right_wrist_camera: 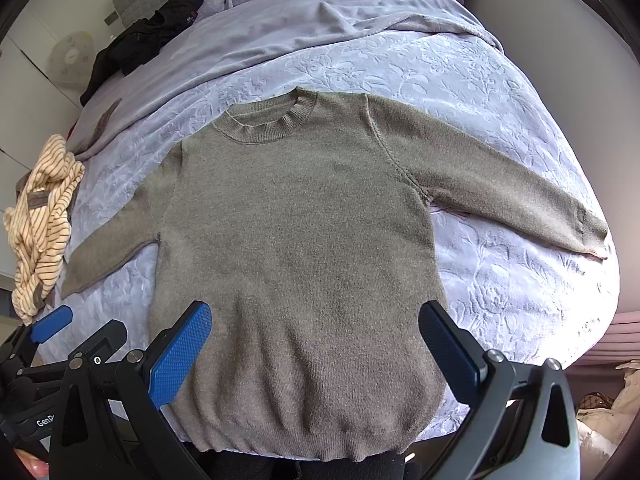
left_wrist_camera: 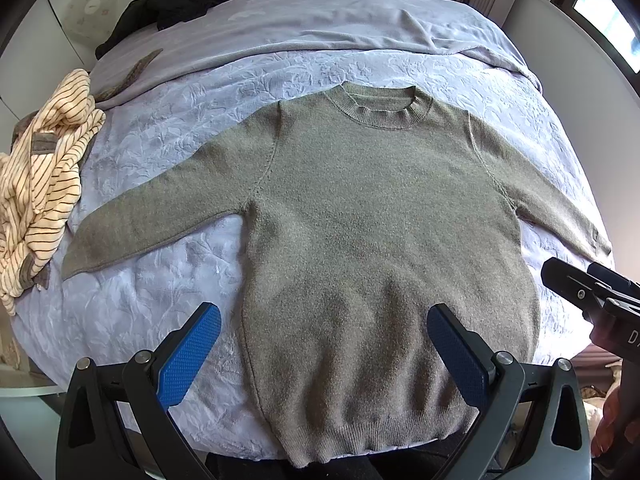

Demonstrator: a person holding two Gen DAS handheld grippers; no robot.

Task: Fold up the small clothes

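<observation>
Striped top (left_wrist_camera: 44, 184) bunching at far left bed edge, L gripper (left_wrist_camera: 324, 354) hovering w/ fingers spread wide, gripping nothing, grey-green sweater (left_wrist_camera: 360, 240) lying flat mid-bed (left_wrist_camera: 500, 92), sleeves out, R gripper (right_wrist_camera: 316, 350) hovering, fingers likewise apart, empty.

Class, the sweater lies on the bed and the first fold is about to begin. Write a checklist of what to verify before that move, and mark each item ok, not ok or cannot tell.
1. Sweater spread flat, front up, collar far from the grippers: ok.
2. Both sleeves out to the sides, left sleeve and right sleeve: ok.
3. Left gripper open and holding nothing: ok.
4. Right gripper open and holding nothing: ok.
5. Striped garment apart from the left cuff: ok.
6. Hem fully on the bed: cannot tell; it lies at the edge.
</observation>
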